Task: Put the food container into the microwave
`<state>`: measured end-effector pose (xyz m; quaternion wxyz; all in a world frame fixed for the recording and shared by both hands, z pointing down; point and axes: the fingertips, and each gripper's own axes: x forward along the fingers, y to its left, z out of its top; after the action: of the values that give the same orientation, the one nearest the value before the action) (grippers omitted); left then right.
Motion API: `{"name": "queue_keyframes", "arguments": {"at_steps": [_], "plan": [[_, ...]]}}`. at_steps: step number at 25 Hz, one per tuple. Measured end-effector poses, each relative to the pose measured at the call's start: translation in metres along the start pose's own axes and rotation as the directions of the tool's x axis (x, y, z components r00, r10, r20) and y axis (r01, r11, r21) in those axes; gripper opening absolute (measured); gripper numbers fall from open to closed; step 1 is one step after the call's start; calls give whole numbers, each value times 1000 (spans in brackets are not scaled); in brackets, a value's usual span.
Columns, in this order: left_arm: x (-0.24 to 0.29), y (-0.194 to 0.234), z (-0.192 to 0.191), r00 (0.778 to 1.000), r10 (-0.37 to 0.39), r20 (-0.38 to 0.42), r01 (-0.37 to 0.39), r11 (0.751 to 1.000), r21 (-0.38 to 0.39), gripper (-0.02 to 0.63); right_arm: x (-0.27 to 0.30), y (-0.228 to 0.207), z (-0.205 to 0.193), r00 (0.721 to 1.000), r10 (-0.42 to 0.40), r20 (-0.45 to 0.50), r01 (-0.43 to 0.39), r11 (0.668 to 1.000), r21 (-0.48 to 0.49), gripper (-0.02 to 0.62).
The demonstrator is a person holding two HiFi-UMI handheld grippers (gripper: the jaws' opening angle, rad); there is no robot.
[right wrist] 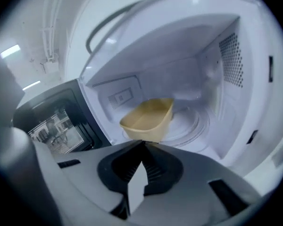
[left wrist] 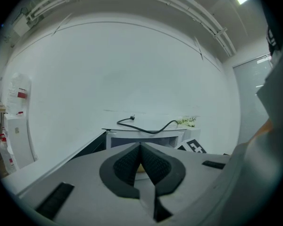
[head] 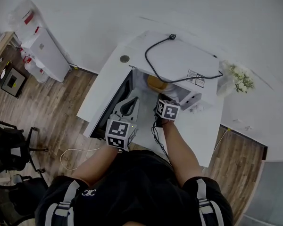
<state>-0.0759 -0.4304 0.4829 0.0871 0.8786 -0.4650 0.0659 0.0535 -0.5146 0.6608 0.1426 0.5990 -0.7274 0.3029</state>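
A pale yellow food container (right wrist: 148, 119) hangs tilted inside the open white microwave (head: 179, 60), over its glass turntable (right wrist: 188, 124). My right gripper (right wrist: 142, 144) reaches into the opening, and its jaws are shut on the container's near rim. In the head view the container (head: 156, 84) shows just inside the cavity, beyond the right gripper (head: 161, 98). My left gripper (head: 127, 108) hovers in front of the microwave, to the left of the right one. Its jaws are shut with nothing between them (left wrist: 140, 160).
The microwave door (head: 114, 105) stands swung open to the left. A black power cable (head: 155, 69) lies loose on the microwave's top. The microwave sits on a white table (head: 203, 131), with white flowers (head: 240, 79) at the right. A white cabinet (head: 45, 51) stands far left.
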Motion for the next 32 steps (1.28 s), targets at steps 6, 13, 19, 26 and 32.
{"name": "queue_keyframes", "arguments": {"at_steps": [6, 13, 19, 26, 32], "plan": [[7, -10, -1, 1000, -13, 1, 13, 1000, -7, 3, -62, 12, 42, 969, 61, 239, -41, 995, -88, -3], [19, -22, -3, 1000, -26, -3, 26, 1000, -18, 3, -147, 20, 85, 894, 96, 437, -30, 987, -157, -3], [28, -39, -5, 999, -50, -12, 50, 999, -12, 3, -201, 27, 105, 835, 121, 537, -3, 976, -216, -5], [34, -54, -2, 997, -73, -14, 73, 997, 5, 3, -215, 20, 101, 827, 103, 553, 21, 976, -215, -5], [35, -60, -2, 996, -83, -16, 84, 996, 15, 3, -217, 14, 97, 828, 88, 554, 26, 980, -195, -5]]}}
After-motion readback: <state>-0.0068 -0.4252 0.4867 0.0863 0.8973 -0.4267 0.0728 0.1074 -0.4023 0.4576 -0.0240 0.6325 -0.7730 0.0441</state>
